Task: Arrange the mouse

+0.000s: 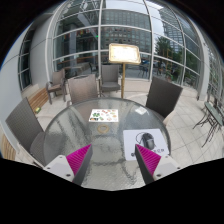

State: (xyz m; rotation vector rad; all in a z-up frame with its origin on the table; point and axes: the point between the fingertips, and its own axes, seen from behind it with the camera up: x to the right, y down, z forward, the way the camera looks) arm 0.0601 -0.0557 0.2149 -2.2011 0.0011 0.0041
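A black mouse [144,139] lies on a white mouse mat [146,142] on the right part of a round glass table [105,135]. My gripper [112,159] is open and empty, held above the near part of the table. Its pink pads [79,157] stand wide apart. The mouse is ahead of the right finger [150,160], just beyond its tip, and nothing stands between the fingers.
A white printed card [104,115] lies at the far middle of the table. Grey chairs [82,90] ring the table, with one at the right [165,97]. A sign on a post [124,55] stands beyond, before a glass building.
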